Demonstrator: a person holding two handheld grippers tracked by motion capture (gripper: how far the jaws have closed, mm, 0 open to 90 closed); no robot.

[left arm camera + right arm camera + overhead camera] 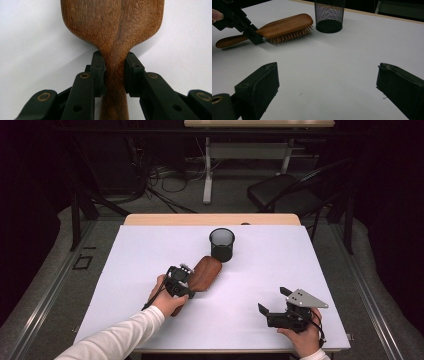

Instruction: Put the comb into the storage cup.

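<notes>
A brown wooden hairbrush (206, 272) lies bristles down near the middle of the white table (290, 255), its head pointing toward a black mesh cup (222, 245). My left gripper (187, 280) is shut on the brush's narrow neck. In the left gripper view the two black pads press both sides of that neck (114, 60), below the wide brush head (112, 22). My right gripper (272, 300) is held near the front right edge, open, with nothing between its jaws (328, 77). The right gripper view shows the hairbrush (284, 25), the left gripper (253, 37) and the mesh cup (329, 15) farther off.
Bare white tabletop lies between the two grippers and to the right of the cup. Beyond the table's far wooden edge (210, 219) stand a black chair (285, 192), another desk's leg (207, 170) and cables on the floor.
</notes>
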